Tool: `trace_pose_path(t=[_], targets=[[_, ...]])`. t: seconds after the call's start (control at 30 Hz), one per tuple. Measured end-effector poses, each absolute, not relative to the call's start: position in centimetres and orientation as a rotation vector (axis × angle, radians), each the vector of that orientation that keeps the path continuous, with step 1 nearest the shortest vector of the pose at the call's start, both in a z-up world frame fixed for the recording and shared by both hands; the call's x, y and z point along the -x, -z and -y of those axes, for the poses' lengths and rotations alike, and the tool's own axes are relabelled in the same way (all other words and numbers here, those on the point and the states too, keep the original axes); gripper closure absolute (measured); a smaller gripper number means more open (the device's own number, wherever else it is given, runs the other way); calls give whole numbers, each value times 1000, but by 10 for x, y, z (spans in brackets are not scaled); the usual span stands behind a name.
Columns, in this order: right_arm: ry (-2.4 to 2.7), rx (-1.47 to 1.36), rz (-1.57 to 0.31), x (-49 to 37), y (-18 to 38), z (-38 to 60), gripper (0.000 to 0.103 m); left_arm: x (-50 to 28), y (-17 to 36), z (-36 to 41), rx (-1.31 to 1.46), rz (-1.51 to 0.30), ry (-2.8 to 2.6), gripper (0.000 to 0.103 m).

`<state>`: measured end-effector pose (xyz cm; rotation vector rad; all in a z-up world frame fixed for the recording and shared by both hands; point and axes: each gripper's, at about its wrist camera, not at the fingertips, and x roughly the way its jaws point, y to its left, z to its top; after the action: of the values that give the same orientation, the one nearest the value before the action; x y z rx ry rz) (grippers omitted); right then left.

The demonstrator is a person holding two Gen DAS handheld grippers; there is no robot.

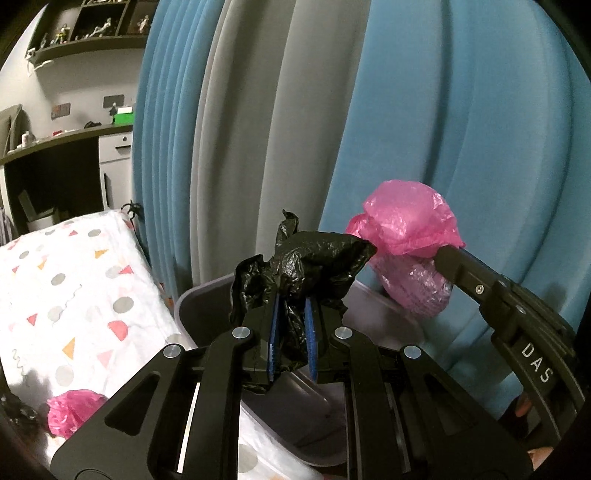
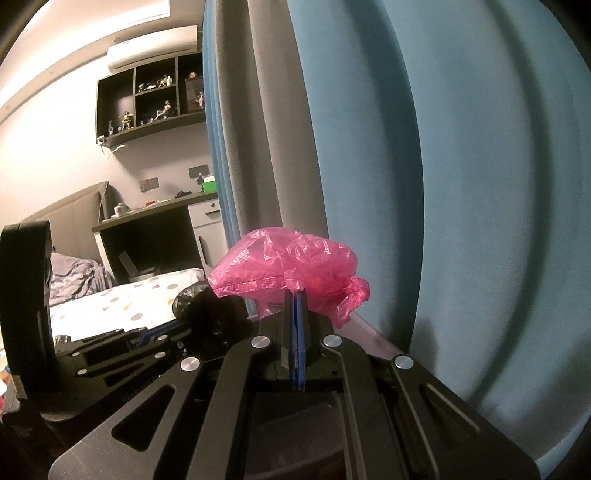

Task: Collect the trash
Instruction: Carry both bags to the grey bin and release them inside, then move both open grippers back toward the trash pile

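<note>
My left gripper is shut on a crumpled black plastic bag, held above a grey bin beside the bed. My right gripper is shut on a crumpled pink plastic bag; in the left wrist view that pink bag hangs at the right gripper's tip, just right of the black bag and over the bin's far side. The black bag and the left gripper show at lower left in the right wrist view. Another pink bag lies on the bed.
A bed with a patterned white sheet fills the left. Blue and grey padded wall panels stand close behind the bin. A desk with a white drawer unit and wall shelves are at the far left.
</note>
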<state>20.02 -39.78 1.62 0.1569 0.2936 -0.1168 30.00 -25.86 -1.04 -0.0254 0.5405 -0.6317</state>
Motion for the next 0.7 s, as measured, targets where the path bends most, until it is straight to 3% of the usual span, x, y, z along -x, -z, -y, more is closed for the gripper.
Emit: trace_pose_path(t=[0.13,0.17,0.3,0.37,0.6,0.7], targets=[[123,-159,-305,-202,-14,397,101,-305,12,260,35,-543,639,86],[125,-158,-306,-202,-14,398,101,-306,13,260,40,-543,642,80],[133,-160,-310,-209,-18,397,96,-307,15,253,82,-531,610,30],[137,-165,-312,-209,-17,398,82,-309,16,249,106,-533,582,19],[137,-183,-315,-203,-15,398,60,-298,4,219,127,-487,438,6],[140,-179,-302,-195,-16,394,44,-288,-4,207,114,-467,368,6]])
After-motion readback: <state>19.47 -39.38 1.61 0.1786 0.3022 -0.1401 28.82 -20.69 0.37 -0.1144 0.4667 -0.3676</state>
